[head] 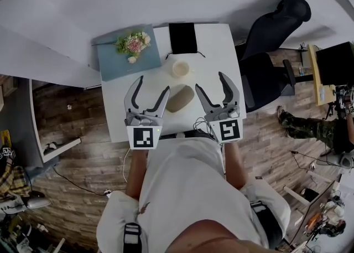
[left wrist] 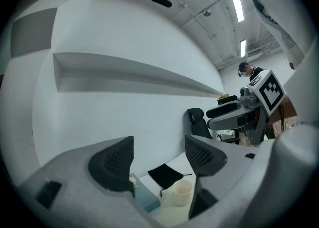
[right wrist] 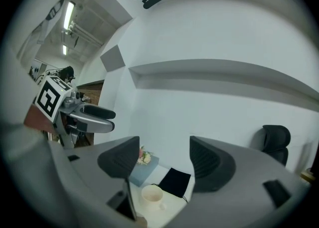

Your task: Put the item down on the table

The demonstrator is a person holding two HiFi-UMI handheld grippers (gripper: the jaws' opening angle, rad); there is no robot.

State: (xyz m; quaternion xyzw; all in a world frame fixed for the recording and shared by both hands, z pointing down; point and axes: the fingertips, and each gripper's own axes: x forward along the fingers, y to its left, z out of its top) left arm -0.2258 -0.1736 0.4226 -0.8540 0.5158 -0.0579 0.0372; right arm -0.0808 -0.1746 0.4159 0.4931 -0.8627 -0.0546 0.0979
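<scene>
Two grippers hang side by side over the near part of a white table (head: 217,47), and neither has hold of anything. The left gripper (head: 152,84) has its jaws spread wide, and its own view shows only the tabletop in the gap between the dark ribbed pads (left wrist: 113,162). The right gripper (head: 211,81) is spread just as far, with nothing between its jaws either. A tan oval item (head: 180,98) lies flat on the table between the two tools, with the left gripper at its 9 o'clock and the right gripper at its 3 o'clock, both apart from it. At 12 o'clock from the item, near it, stands a small cream cup (head: 181,68), upright and open at the top. Farther along the same line, at the table's far edge, lies a black pouch (head: 183,37). At 10 o'clock from the item a blue-grey board (head: 113,58) sits on the far left corner of the table with a small bunch of flowers (head: 133,42) on it. A black office chair (head: 271,30) stands off the table at 2 o'clock.
</scene>
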